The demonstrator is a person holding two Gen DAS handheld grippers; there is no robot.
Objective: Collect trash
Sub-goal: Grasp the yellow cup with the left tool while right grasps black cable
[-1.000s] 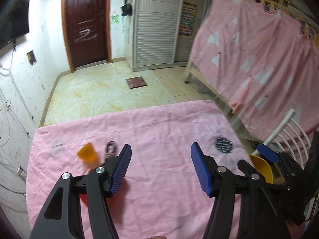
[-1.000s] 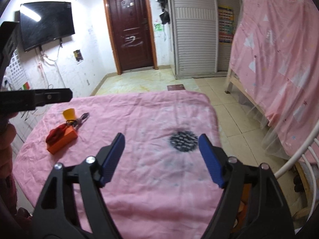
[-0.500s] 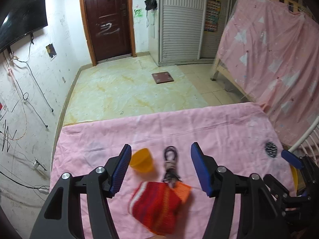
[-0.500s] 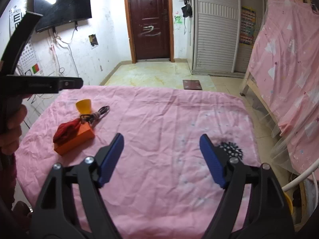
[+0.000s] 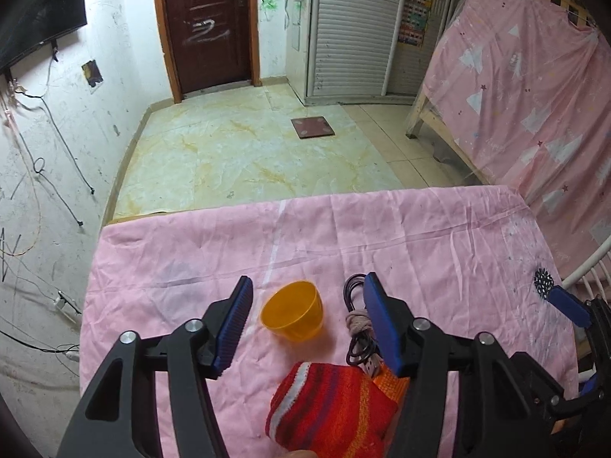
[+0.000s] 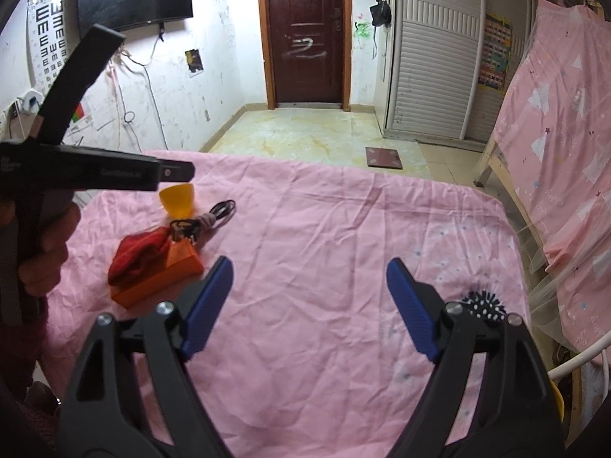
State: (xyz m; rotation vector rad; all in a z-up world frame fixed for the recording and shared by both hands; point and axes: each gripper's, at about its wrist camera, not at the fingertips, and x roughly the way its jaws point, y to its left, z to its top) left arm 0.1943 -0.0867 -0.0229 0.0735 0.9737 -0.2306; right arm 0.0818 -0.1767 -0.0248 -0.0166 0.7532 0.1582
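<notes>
The left gripper (image 5: pixel 305 328) hangs over a table draped in a pink cloth (image 5: pixel 420 236), its blue-padded jaws apart and just now closing a little. Between them on the cloth sits a small orange plastic cup (image 5: pixel 293 311), touched by neither pad. Just right of the cup lies a coiled black USB cable (image 5: pixel 357 328) bound with a pale tie, partly behind the right pad. Nearer the camera a red striped knitted cloth (image 5: pixel 332 408) rests over an orange box (image 5: pixel 393 385). At the right edge, the right gripper's (image 5: pixel 569 307) blue pad shows.
</notes>
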